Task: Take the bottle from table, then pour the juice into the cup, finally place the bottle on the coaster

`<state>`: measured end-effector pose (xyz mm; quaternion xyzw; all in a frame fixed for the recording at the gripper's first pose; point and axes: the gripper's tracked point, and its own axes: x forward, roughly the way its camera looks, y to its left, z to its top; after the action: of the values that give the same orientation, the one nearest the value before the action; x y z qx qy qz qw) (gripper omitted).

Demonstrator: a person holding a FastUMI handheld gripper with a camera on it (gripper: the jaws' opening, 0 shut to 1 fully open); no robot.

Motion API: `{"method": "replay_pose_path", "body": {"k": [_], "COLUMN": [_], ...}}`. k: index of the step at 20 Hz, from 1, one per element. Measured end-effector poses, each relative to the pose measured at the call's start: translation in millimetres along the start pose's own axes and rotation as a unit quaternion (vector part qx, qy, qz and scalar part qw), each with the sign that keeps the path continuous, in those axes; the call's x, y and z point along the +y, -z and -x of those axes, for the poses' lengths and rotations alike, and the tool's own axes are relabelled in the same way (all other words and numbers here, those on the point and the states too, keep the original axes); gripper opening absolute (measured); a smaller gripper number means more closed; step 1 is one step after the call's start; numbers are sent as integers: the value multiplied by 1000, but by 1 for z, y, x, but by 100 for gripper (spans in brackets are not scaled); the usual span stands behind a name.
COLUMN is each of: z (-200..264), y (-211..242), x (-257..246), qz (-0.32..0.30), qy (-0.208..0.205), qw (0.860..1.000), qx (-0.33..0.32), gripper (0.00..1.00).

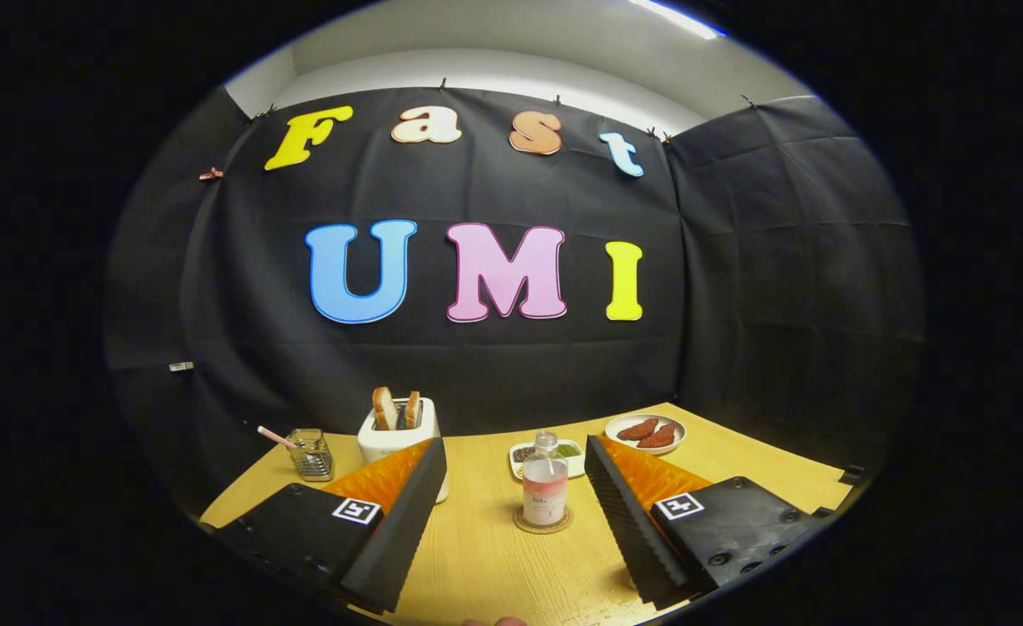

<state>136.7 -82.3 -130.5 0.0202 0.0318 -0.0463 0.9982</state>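
- The gripper (515, 487) hangs just over the wooden table (494, 565), its two fingers spread wide apart with nothing held between them.
- One finger (402, 522) lies at about 8 o'clock from the bottle and the other finger (628, 522) at about 4 o'clock; neither touches it.
- The bottle (545, 481) stands upright at 12 o'clock, just ahead, in the gap between the fingers. It is clear, with a pale cap and pinkish juice filling its lower part.
- The bottle sits on a round coaster (542, 522), whose rim shows all around the base.
- Beyond the bottle, close behind it at 12 o'clock, is a small white dish (574, 456) with dark and green fillings; the bottle hides its middle.
- At 1 o'clock, farther back, a white plate (645, 432) carries two reddish-brown pieces of food.
- At 11 o'clock a white toaster (389, 435) holds two slices of bread (385, 407) upright in its slots; one finger covers its lower corner.
- Farther out at 10 o'clock, near the table's far corner, stands a glass cup (312, 454) with a pink straw (273, 436) leaning out of it.
- The black cloth wall (780, 304) closes the booth behind the table.
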Motion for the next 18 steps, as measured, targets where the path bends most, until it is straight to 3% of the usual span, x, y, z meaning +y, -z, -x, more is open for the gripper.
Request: {"method": "replay_pose_path", "body": {"k": [4, 10, 18], "z": [13, 25, 35], "y": [-29, -75, -98], "x": [8, 8, 15], "qz": [-15, -15, -32], "qy": [-34, -51, -76], "qw": [999, 998, 996], "qx": [2, -16, -22], "gripper": [98, 99, 98]}}
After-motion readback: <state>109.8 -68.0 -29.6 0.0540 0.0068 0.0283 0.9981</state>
